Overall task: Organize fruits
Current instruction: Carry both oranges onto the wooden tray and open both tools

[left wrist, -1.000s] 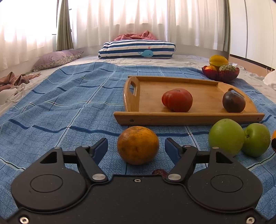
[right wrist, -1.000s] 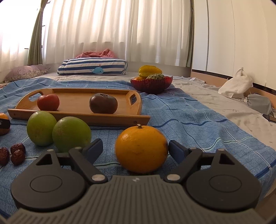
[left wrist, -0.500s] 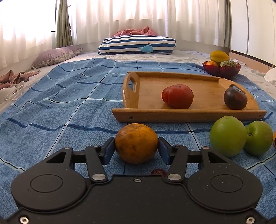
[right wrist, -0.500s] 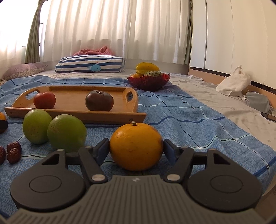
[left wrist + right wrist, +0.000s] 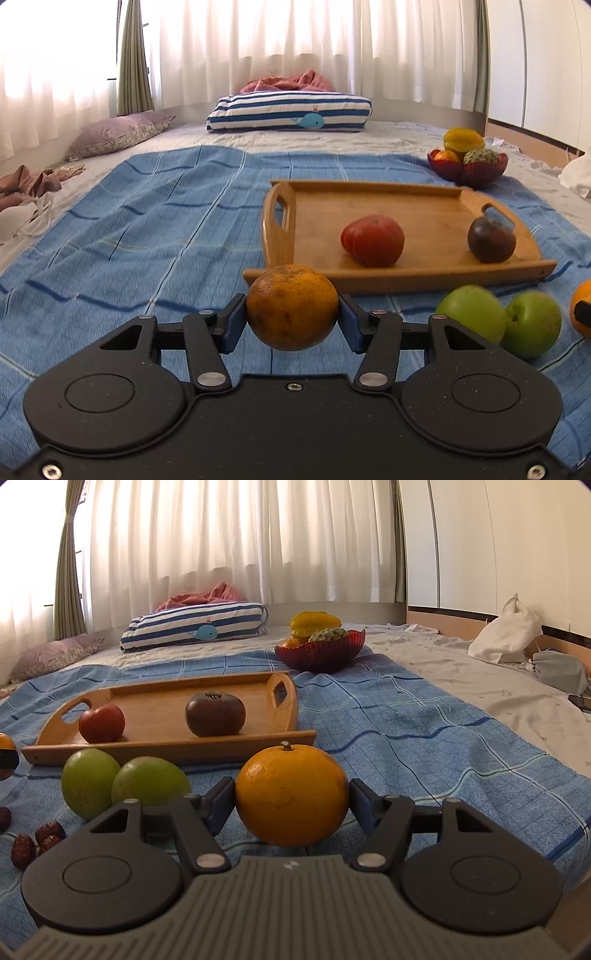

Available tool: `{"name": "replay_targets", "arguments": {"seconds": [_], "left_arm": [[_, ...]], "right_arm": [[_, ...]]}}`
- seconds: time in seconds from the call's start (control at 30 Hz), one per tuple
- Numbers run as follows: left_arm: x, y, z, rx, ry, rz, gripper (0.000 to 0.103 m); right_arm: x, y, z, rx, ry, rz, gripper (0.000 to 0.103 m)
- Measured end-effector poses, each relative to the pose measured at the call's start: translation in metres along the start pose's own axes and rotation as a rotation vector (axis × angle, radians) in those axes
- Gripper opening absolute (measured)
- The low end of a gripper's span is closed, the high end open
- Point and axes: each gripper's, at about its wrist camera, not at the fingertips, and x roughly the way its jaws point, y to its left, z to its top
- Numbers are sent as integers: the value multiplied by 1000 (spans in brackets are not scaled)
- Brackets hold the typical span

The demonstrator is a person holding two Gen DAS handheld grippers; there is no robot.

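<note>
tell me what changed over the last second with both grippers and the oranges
Both grippers went from open to shut. The left gripper closed on the dull orange and appears to have raised it off the blue blanket. The right gripper closed on the bright orange. The wooden tray, its two fruits and the green apples stayed put.
</note>
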Motion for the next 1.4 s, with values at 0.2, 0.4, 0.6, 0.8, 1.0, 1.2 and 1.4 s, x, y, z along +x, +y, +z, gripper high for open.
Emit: {"name": "replay_targets", "arguments": {"seconds": [0.2, 0.4, 0.6, 0.8, 1.0, 1.2, 1.4], "left_arm": [[1, -3, 28, 12, -16, -16, 51], [11, -4, 58, 2, -26, -41, 51], [35, -8, 82, -8, -16, -57, 51], [77, -8, 96, -47, 56, -74, 51], [121, -11, 108, -73, 106, -79, 51], [158, -19, 119, -76, 140, -73, 51], [186, -26, 118, -58, 189, -73, 51]], "right_arm": [[3, -1, 26, 15, -37, 49, 68], [19, 0, 59, 27, -47, 109, 68], [50, 2, 90, 53, -21, 166, 68], [94, 3, 113, 92, 47, 189, 68], [138, 9, 124, 88, 107, 171, 68], [174, 17, 129, 104, 160, 179, 68], [202, 32, 128, 50, 205, 169, 68]]}}
